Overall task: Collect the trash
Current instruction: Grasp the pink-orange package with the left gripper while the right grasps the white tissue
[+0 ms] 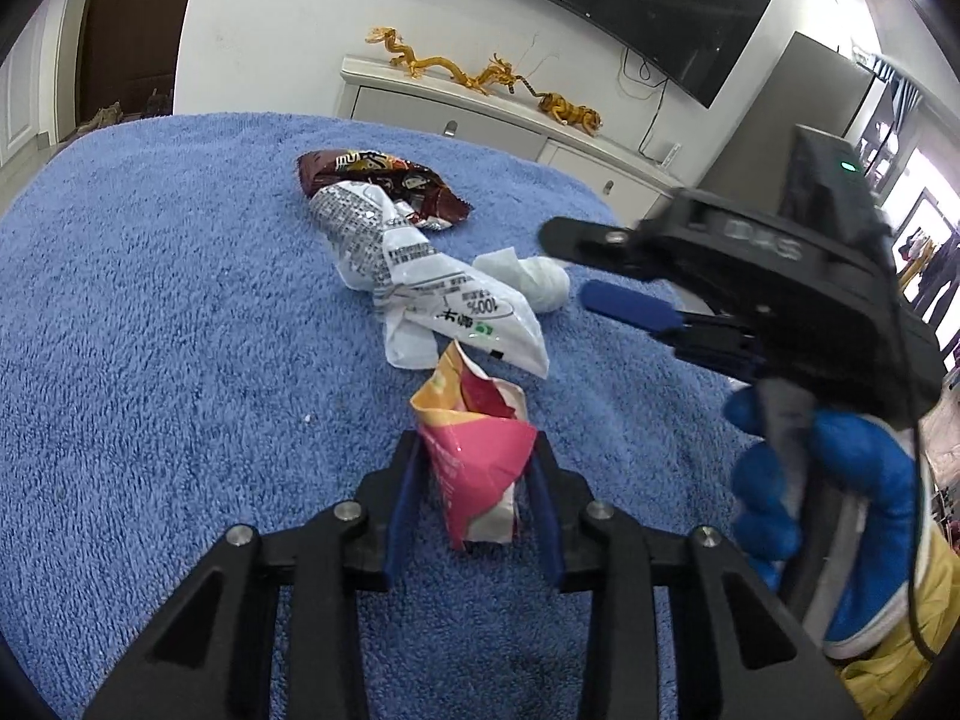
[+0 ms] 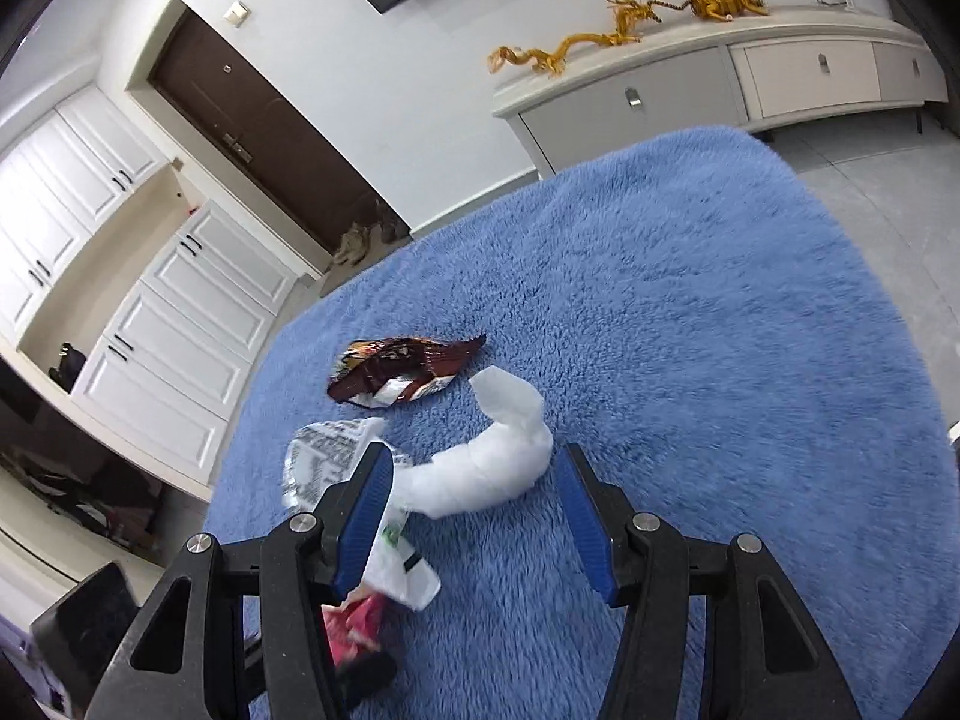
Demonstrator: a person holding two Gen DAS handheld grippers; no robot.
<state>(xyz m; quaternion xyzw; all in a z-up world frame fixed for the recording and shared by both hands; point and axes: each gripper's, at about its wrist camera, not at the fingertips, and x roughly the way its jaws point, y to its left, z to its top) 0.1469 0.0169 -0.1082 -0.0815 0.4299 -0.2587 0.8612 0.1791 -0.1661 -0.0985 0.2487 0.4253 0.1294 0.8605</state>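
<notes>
Over the blue towel [image 1: 150, 300], left tongs [image 1: 477, 450] clamping pink wrapper [image 1: 480, 468], right tongs [image 2: 474, 468] wide around tissue [image 2: 486, 474].

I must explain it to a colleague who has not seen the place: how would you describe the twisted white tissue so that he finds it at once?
Start from the blue fluffy cloth that covers the table. Near its middle lies a small group of trash, and the twisted white tissue lies just ahead of the open right gripper. Unlike the brown snack wrapper and the printed white bag beside it, it is plain soft paper with no printing.
</notes>
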